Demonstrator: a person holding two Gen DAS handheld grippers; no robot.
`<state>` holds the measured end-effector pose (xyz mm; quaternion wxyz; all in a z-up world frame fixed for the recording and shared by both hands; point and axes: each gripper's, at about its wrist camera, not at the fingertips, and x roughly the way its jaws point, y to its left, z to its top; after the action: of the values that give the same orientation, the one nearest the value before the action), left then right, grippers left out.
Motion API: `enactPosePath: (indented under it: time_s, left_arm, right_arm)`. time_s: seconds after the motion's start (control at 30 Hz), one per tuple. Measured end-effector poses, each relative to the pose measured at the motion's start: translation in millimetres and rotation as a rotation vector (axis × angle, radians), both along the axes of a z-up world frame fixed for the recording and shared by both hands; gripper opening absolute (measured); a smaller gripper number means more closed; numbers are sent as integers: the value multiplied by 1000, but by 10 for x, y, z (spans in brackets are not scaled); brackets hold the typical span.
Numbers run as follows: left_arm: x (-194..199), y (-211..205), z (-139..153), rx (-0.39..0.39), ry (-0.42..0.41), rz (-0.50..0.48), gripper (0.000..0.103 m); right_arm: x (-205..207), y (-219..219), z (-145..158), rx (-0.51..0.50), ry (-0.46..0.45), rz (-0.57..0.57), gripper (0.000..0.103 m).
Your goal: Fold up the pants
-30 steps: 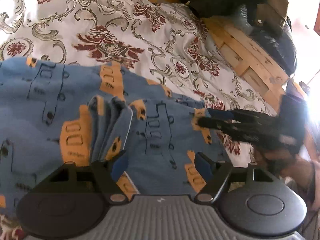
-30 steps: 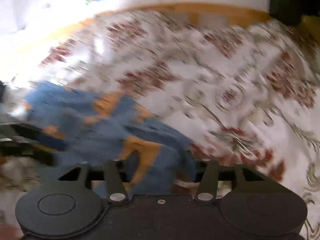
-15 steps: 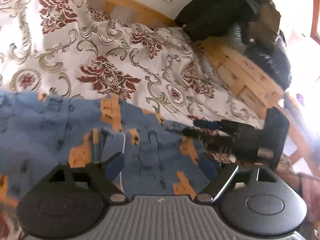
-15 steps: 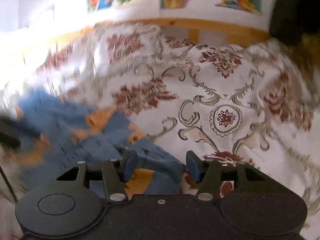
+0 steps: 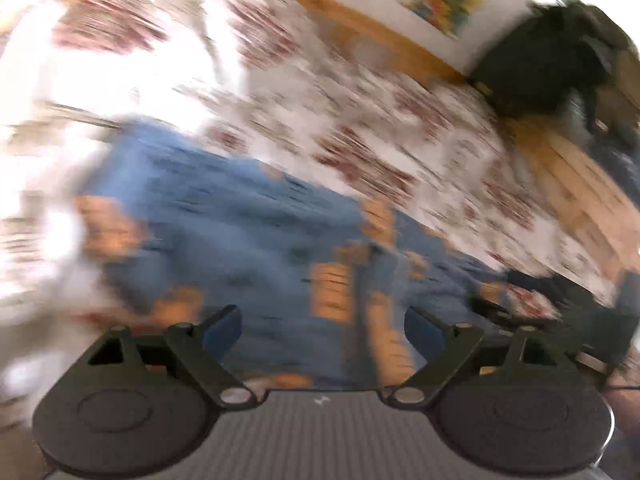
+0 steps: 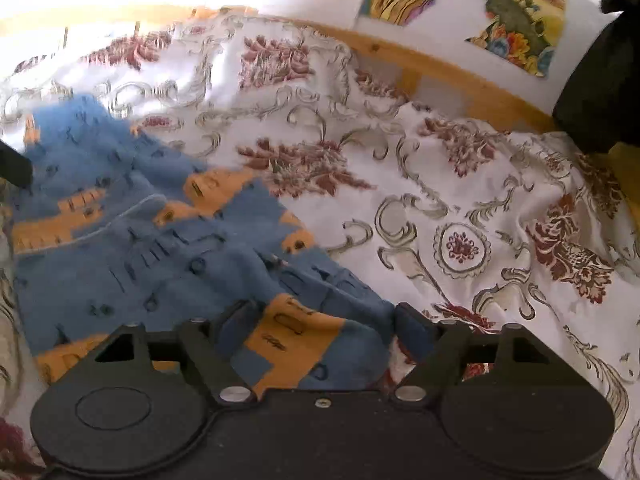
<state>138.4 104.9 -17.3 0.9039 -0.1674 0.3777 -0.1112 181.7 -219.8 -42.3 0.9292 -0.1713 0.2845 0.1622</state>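
1. Left wrist view, heavily blurred: left tongs (image 5: 323, 328) spread wide, gripping nothing, poised over the blue and orange pants (image 5: 248, 240) lying on the floral bedspread (image 5: 360, 120). Contact with the cloth impossible to judge.
2. Right wrist view, sharp: right tongs (image 6: 326, 326) also spread wide, straddling a rumpled edge of the pants (image 6: 160, 256); cloth between the fingers, not pinched. Wooden bed frame (image 6: 440, 64) behind.
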Motion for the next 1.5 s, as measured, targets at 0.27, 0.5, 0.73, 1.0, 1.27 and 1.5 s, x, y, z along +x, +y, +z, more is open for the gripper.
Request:
enactPosePath:
  time_s: [0.27, 0.5, 0.73, 1.0, 1.27, 1.5]
  left_arm:
    - [-92, 644, -28, -69, -55, 348, 66]
    - [221, 557, -94, 5, -56, 410, 66]
    - [244, 624, -135, -80, -91, 386, 86]
    - [251, 686, -153, -79, -33, 506, 32]
    - [181, 609, -97, -47, -60, 572, 19]
    - [35, 1, 283, 249, -197, 469, 17]
  right_arm:
    - [-509, 700, 294, 11, -196, 197, 93]
    - [-675, 1124, 121, -59, -154, 300, 93]
    - [-660, 1179, 18, -16, -86, 192, 93]
    - [-628, 1173, -41, 5, -66, 175, 93]
    - [-629, 1152, -45, 25, -69, 170, 94]
    - [-637, 1065, 38, 38, -96, 190, 94]
